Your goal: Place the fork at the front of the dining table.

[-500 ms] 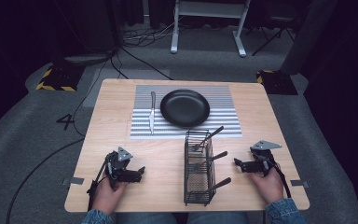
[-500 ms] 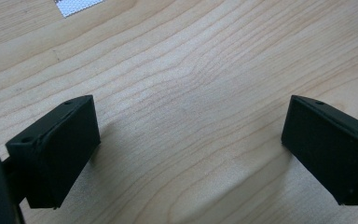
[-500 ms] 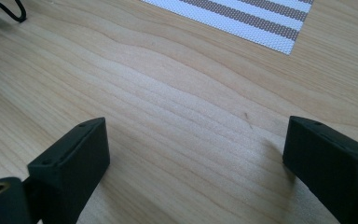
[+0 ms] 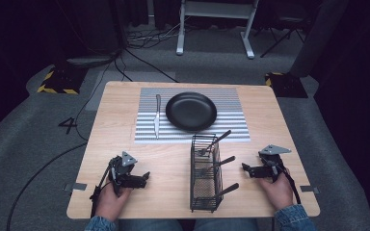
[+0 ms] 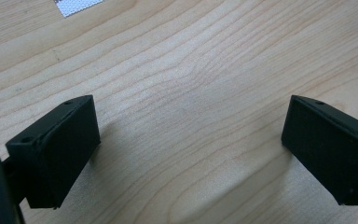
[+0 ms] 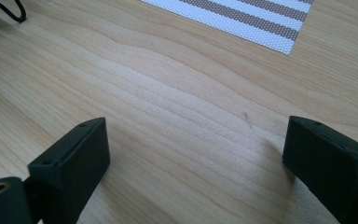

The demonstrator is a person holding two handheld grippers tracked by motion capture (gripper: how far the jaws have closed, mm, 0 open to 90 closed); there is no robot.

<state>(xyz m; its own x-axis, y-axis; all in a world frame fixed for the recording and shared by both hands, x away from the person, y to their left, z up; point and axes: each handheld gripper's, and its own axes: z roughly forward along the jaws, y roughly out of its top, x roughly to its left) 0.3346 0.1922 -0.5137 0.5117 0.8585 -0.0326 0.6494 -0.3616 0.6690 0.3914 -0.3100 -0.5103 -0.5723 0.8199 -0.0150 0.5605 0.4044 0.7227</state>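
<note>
A black plate (image 4: 191, 111) lies on a striped placemat (image 4: 231, 96) at the table's far middle, with a knife (image 4: 157, 114) to its left. A black wire caddy (image 4: 205, 172) stands near the front with several dark-handled utensils sticking out to its right. My left gripper (image 4: 144, 178) rests on the wood at the front left, open, with bare wood between its fingers (image 5: 56, 149). My right gripper (image 4: 245, 168) rests at the front right of the caddy, open, over bare wood; a corner of the placemat (image 6: 261, 23) lies beyond its fingers (image 6: 70, 168).
The wooden table (image 4: 115, 125) has bare wood on both sides of the placemat. Grey carpet with cables (image 4: 125, 67) surrounds it. A white desk frame (image 4: 212, 29) stands beyond, and yellow-black striped blocks (image 4: 58, 82) sit at the far corners.
</note>
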